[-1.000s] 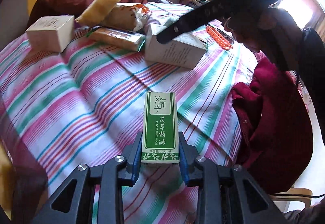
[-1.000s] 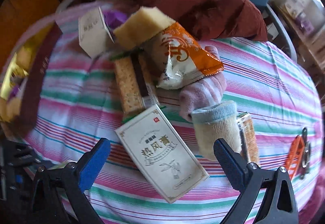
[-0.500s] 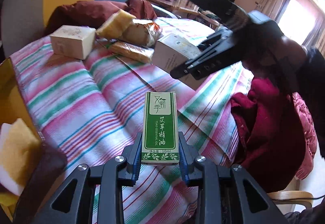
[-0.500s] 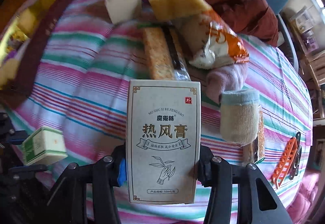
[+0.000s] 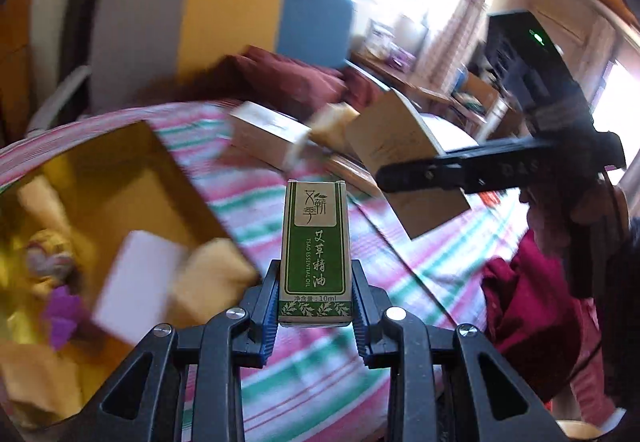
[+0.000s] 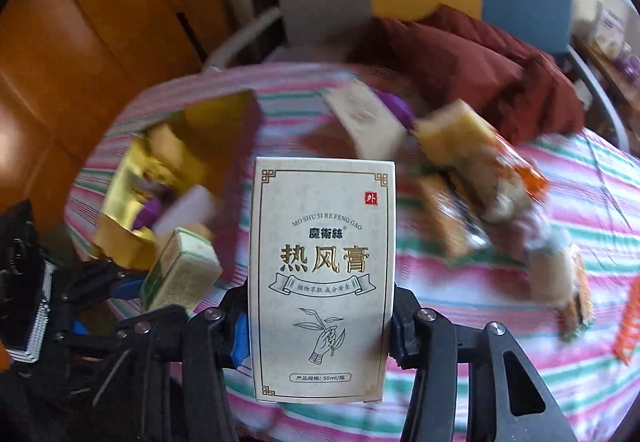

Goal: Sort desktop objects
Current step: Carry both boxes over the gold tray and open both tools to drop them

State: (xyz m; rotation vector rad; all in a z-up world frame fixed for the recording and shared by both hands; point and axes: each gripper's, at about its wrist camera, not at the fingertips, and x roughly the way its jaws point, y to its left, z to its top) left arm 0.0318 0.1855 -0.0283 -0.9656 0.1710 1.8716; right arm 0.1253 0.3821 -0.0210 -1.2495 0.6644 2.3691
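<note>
Striped cloth (image 6: 560, 322) covers the surface, with a maroon cushion (image 6: 460, 53) at its far edge. Left on it sits a gold box (image 6: 132, 177) holding small items. The right gripper's (image 6: 320, 326) fingers pinch a tall cream carton (image 6: 322, 282), raised above the cloth. The left gripper's (image 5: 315, 306) fingers pinch a small green box (image 5: 315, 254), also raised, near the gold box.

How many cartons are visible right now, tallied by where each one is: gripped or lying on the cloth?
Gripped: 2, green carton in left gripper, large cream carton in right gripper
Lying on striped cloth: 1, small cream carton
Total: 3
</note>
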